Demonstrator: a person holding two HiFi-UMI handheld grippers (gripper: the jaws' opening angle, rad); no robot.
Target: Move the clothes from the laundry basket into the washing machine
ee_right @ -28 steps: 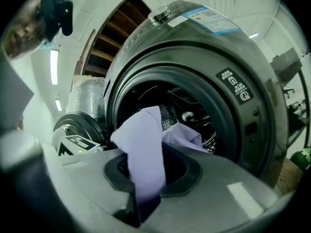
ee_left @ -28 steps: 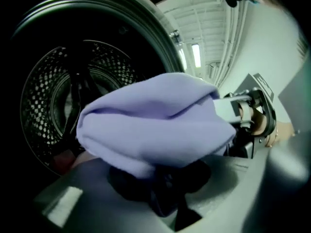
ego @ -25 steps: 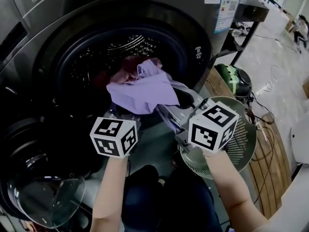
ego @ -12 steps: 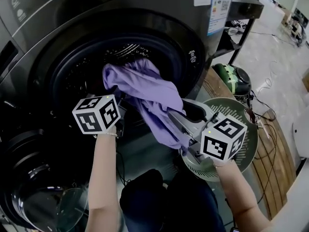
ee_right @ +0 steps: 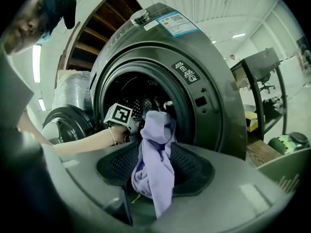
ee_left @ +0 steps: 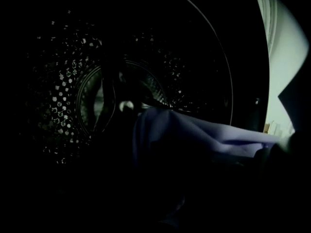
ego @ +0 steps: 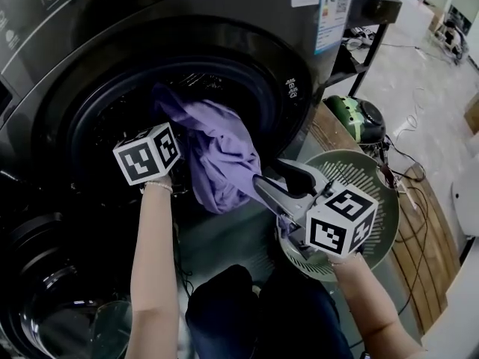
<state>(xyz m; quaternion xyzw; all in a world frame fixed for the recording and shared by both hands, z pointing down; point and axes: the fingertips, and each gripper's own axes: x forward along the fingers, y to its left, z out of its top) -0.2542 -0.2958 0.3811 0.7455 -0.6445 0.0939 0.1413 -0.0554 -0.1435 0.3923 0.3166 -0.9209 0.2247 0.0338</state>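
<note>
A purple garment (ego: 217, 152) hangs in the mouth of the washing machine drum (ego: 112, 118). Its top end is carried by my left gripper (ee_right: 135, 125), whose marker cube (ego: 146, 154) is at the drum opening; the jaws are hidden by cloth and darkness. The left gripper view shows only the perforated drum (ee_left: 68, 101) and a fold of the purple garment (ee_left: 194, 135). My right gripper (ego: 262, 184) sits lower right, outside the door ring. Its jaws have just been opening, and the garment's tail (ee_right: 154, 174) hangs loose between its pads (ee_right: 194, 166).
A green perforated laundry basket (ego: 378, 200) stands right of my right hand. The open glass door (ego: 45, 275) hangs at lower left. A green round object (ego: 355, 118) and a dark shelf frame (ego: 374, 58) stand right of the machine. The person's dark trousers (ego: 254, 313) fill the bottom.
The left gripper has carried the garment's top to the left and deeper into the drum mouth. The right gripper has sunk a little and its jaws have spread; the cloth hangs longer.
</note>
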